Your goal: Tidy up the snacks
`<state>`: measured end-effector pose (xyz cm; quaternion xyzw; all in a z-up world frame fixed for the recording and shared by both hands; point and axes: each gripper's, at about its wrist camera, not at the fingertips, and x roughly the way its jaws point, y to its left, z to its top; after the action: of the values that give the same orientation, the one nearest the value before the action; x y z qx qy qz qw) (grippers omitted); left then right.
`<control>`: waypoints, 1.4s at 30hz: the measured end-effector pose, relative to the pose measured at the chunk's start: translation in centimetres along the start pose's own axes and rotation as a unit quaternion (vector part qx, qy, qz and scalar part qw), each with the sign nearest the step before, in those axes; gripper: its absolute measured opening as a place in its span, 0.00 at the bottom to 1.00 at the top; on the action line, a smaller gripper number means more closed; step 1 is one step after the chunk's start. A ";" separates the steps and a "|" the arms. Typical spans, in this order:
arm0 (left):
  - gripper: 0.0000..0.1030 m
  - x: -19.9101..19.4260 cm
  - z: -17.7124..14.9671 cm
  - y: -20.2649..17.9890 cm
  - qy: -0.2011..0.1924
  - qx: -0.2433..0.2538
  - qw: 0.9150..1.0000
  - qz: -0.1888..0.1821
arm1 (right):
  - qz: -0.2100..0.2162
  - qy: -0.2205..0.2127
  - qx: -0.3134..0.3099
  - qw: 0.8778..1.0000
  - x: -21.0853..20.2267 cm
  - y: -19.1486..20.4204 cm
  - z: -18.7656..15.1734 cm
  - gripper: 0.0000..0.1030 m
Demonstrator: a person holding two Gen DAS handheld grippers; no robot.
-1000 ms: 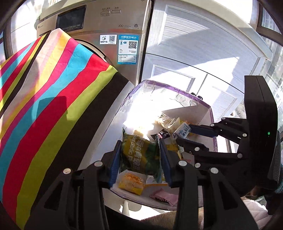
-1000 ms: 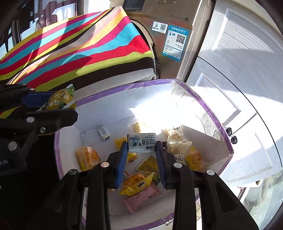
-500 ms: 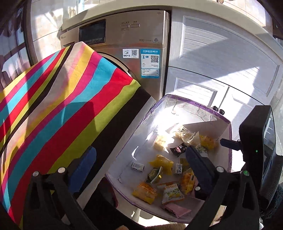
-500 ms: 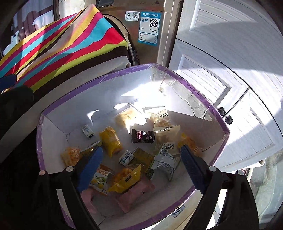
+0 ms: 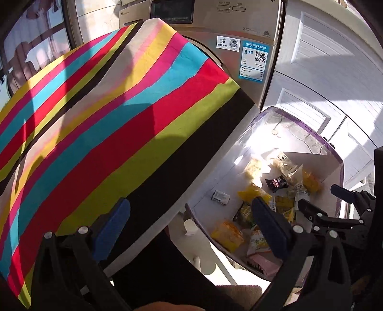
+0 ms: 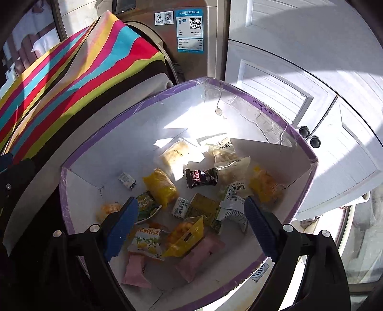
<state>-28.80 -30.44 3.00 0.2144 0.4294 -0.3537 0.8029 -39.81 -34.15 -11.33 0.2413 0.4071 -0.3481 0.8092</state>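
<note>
Left hand-held gripper [image 5: 191, 215]: spread, empty, jaws just opened
Right hand-held gripper [image 6: 191, 220]: spread, empty, just opened
Snacks [image 6: 191, 210]: over a dozen, below right gripper in one box [image 6: 304, 153]
Beside: striped cloth [image 5: 107, 119], washer [image 5: 251, 28]

The washer [image 6: 191, 36] front has a blue label [image 6: 190, 31] and a small white sticker [image 6: 164, 17] left of it, each with a QR code; their words are too small to read. Snack packs [image 6: 146, 239] in the box [image 6: 299, 143] beside the washer carry Chinese print, maybe fruit names.
</note>
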 end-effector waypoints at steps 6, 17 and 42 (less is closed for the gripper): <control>0.98 1.7 -1.7 -0.8 0.032 0.017 0.999 -0.003 | 0.006 0.024 0.001 1.000 1.2 0.7 -0.5 0.84; 0.98 1.6 -2.3 -3.0 0.031 0.054 0.998 -0.009 | 0.011 0.028 0.028 0.999 1.5 -0.8 -0.4 0.84; 0.98 1.9 -3.8 -6.1 0.044 0.123 0.991 -0.024 | 0.009 0.035 0.078 0.996 2.1 -3.7 -0.3 0.84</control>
<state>-34.70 -32.73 -0.94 0.3167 0.4220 -0.4133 0.7422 -41.84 -37.07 -13.66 0.3191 0.4045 -0.3630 0.7764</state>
